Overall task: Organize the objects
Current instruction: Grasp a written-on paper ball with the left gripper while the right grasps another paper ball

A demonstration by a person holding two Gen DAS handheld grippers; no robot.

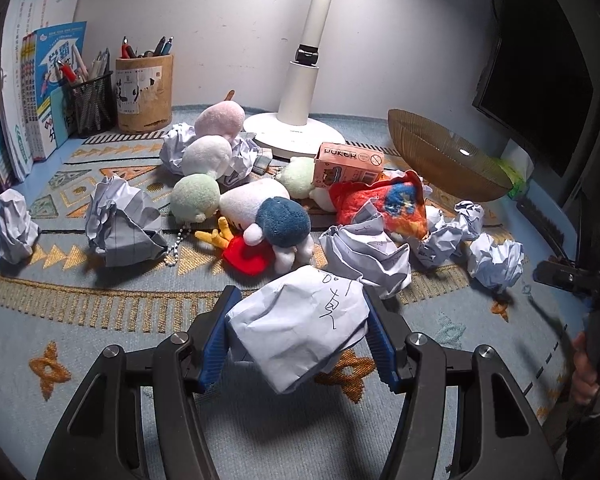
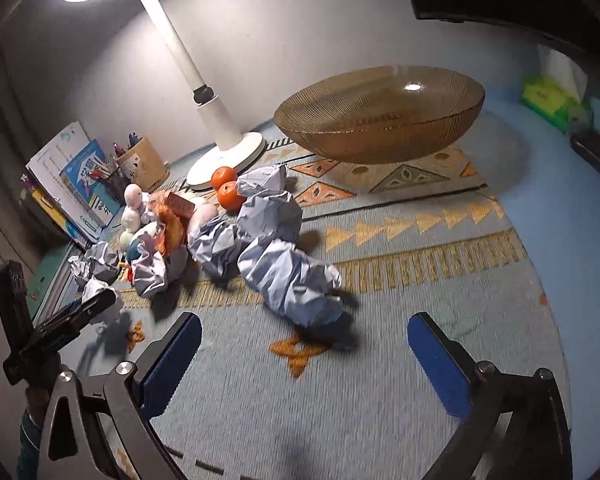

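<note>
A crumpled paper ball [image 1: 300, 328] with handwriting on it is clamped between the blue pads of the left gripper [image 1: 298, 334], raised just above the patterned mat [image 1: 100, 312]. The right gripper [image 2: 304, 364] is spread wide with nothing between its pads; another paper wad [image 2: 290, 284] lies on the mat just ahead of it.

Several risks can be judged from here. The held ball is soft and light, so it could be squeezed out of the pads or dropped if the grip is loosened mid-carry. The amber glass bowl [image 2: 380, 120] appears tipped or lifted at 1 side, though what supports it cannot be told; it could be knocked or slid if it is struck by either gripper. The 2 oranges [image 2: 228, 188] sit against the lamp base [image 2: 228, 160] and could be sent rolling if the nearby paper is dragged. In the heap of plush toys [image 1: 260, 208], a bead chain [image 1: 178, 244] is trailing on the mat and could be snagged. The small pink card box [image 1: 346, 166] is perched on the heap and could be toppled.

As for containers, the glass bowl is seen empty. A round pen pot [image 1: 144, 94] and a black mesh cup [image 1: 90, 106] are filled with pens and pencils beside a row of books [image 1: 32, 92]. A green tissue pack [image 2: 552, 100] stands at the far corner, well apart from the clutter.
</note>
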